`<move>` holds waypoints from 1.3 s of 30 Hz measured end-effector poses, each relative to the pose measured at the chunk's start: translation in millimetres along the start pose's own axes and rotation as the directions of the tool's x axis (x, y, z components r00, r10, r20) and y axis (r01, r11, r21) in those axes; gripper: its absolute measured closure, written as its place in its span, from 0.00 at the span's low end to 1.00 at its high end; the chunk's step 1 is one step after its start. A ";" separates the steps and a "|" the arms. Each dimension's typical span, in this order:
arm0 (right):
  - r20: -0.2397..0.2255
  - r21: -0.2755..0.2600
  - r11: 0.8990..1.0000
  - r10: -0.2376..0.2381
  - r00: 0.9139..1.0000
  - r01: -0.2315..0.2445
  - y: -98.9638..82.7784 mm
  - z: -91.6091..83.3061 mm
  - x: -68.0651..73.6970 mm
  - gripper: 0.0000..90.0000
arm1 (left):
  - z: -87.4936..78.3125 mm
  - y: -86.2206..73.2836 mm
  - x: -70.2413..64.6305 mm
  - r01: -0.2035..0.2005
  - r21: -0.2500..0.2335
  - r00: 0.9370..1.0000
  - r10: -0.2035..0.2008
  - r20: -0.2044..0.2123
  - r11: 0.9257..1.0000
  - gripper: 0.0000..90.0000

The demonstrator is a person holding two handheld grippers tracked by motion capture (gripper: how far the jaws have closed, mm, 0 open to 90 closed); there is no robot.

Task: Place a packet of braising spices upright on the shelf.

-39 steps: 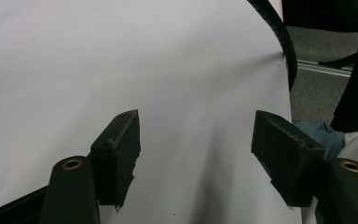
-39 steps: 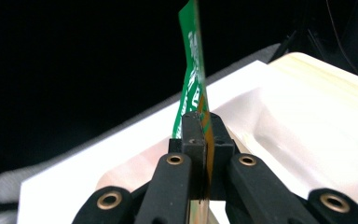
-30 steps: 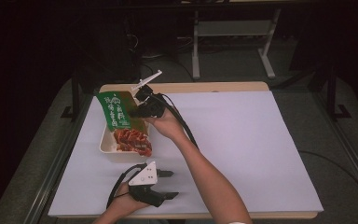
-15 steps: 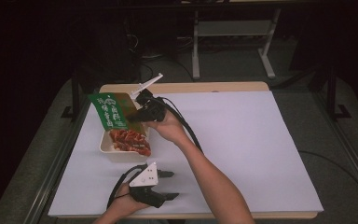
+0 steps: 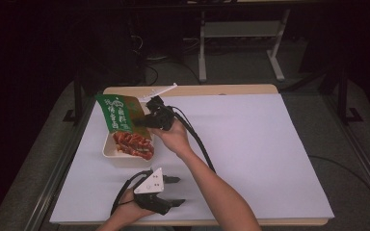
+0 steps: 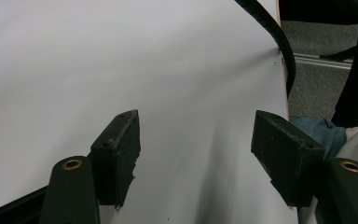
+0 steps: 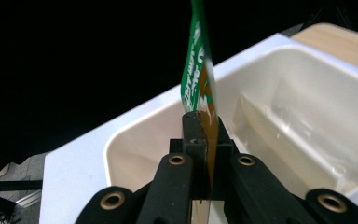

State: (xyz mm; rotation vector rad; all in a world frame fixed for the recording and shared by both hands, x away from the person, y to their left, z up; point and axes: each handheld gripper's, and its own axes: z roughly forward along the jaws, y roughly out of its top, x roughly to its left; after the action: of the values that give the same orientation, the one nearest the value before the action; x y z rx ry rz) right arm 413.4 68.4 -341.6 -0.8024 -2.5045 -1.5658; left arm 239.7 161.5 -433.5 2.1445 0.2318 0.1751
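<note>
One green packet [image 5: 116,113], printed with pale characters, is held left of centre in the high view, above the far end of a cream tray [image 5: 108,150]. Its long axis runs from the upper left of the frame down toward the right, the free end pointing to the upper left. In the right gripper view the packet [image 7: 196,74] stands edge-on, rising straight up from the jaws. The right gripper [image 5: 147,121] is clamped on the packet's lower right edge, jaws pressed together on it. The tray holds red-orange food [image 5: 134,144] at its near end; in the right gripper view the tray [image 7: 121,140] shows a bare pale interior.

One white sheet [image 5: 270,154] covers the wooden table [image 5: 221,89] under the tray.

The left gripper [image 5: 173,191] rests on the sheet at the lower centre of the high view, near the tray, jaws wide apart with nothing between them, pointing right. A black cable [image 5: 197,142] trails from the right gripper along the forearm.
</note>
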 end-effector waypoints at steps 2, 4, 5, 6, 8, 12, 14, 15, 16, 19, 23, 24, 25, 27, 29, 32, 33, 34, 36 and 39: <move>0.013 -0.008 1.000 -0.002 1.000 0.002 -4.5 0.0 -1.0 1.00 | 0.2 0.0 -0.2 -0.003 0.001 1.000 0.003 0.000 1.000 0.36; 0.016 -0.021 1.000 0.009 1.000 -0.009 -7.6 -1.4 -3.6 1.00 | 0.2 0.0 -0.3 -0.002 0.002 1.000 0.002 -0.001 1.000 0.36; 0.015 -0.026 1.000 0.010 1.000 -0.010 -9.0 -1.8 -4.5 1.00 | 0.3 -0.1 -0.3 -0.001 0.002 1.000 0.001 -0.002 1.000 0.36; 0.005 -0.029 0.999 0.014 1.000 -0.014 -11.3 -2.3 -5.9 1.00 | 0.3 -0.2 -0.3 0.000 0.001 1.000 0.000 -0.001 1.000 0.36; -0.003 -0.029 1.000 0.009 1.000 -0.009 -14.0 -3.1 -6.6 1.00 | 0.6 -0.2 -0.3 0.000 0.002 1.000 0.000 -0.001 1.000 0.36; -0.011 -0.016 1.000 -0.007 1.000 0.007 -19.2 -4.4 -7.1 0.99 | 2.4 -0.2 -1.5 0.001 0.002 1.000 -0.001 0.003 1.000 0.36; -0.002 -0.008 1.000 -0.015 1.000 0.015 -21.6 -5.1 -8.3 0.99 | 3.0 -0.1 -1.6 -0.001 0.006 1.000 0.001 0.005 1.000 0.36; -0.002 -0.008 1.000 -0.013 1.000 0.013 -23.3 -5.4 -9.3 0.99 | 3.1 -0.2 -1.6 -0.002 0.008 1.000 0.001 0.005 1.000 0.36; -0.004 -0.012 1.000 -0.010 1.000 0.010 -24.6 -5.8 -10.6 0.99 | 3.5 -0.2 -1.7 0.000 0.008 1.000 0.000 0.005 1.000 0.36; -0.013 -0.007 1.000 -0.007 1.000 0.007 -25.3 -6.5 -12.4 0.99 | 3.8 -0.4 -1.6 0.001 0.010 1.000 -0.001 0.006 1.000 0.36; 0.007 0.016 0.999 -0.029 1.000 0.029 -23.0 -7.2 -10.3 0.97 | 3.9 -0.4 -1.5 0.003 0.009 1.000 -0.003 0.004 1.000 0.36; 0.011 0.018 0.999 -0.031 0.999 0.030 -23.0 -7.4 -10.5 0.93 | 4.1 -0.5 -1.4 0.006 0.008 1.000 -0.006 0.001 1.000 0.36; 0.015 0.028 0.999 -0.034 0.999 0.034 -23.2 -7.4 -10.8 0.91 | 4.4 -0.6 -1.2 0.008 0.008 1.000 -0.008 -0.001 1.000 0.35; 0.022 0.044 0.998 -0.043 0.999 0.042 -23.4 -8.3 -9.3 0.88 | 4.9 -1.0 -0.8 0.017 0.007 1.000 -0.017 -0.001 1.000 0.35; 0.023 0.048 0.997 -0.056 0.998 0.054 -22.6 -11.0 -7.1 0.84 | 4.8 -1.2 0.1 0.015 0.013 1.000 -0.015 -0.003 1.000 0.35; 0.027 0.052 0.996 -0.067 0.997 0.066 -20.9 -16.2 -4.7 0.79 | 4.8 -1.3 0.5 0.018 0.014 1.000 -0.018 -0.006 1.000 0.35; 0.025 0.054 0.996 -0.070 0.997 0.068 -20.7 -17.7 -4.5 0.78 | 4.8 -1.3 0.4 0.019 0.014 1.000 -0.019 -0.008 1.000 0.35; 0.027 0.060 0.996 -0.073 0.997 0.071 -20.5 -19.3 -4.3 0.76 | 4.8 -1.3 0.4 0.019 0.013 1.000 -0.019 -0.010 1.000 0.35; 0.025 0.068 0.995 -0.075 0.997 0.073 -20.4 -22.4 -4.0 0.74 | 5.0 -1.3 0.4 0.022 0.012 1.000 -0.022 -0.012 1.000 0.35; 0.023 0.067 0.995 -0.081 0.996 0.080 -19.9 -27.9 -2.9 0.70 | 5.3 -1.5 0.2 0.022 0.014 1.000 -0.022 -0.014 1.000 0.34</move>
State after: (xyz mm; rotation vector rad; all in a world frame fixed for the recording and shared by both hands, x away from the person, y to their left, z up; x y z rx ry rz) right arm 401.0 36.6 -345.5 -0.7269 -2.6233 -1.4958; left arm 240.9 158.2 -437.6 2.1541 0.2654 0.1760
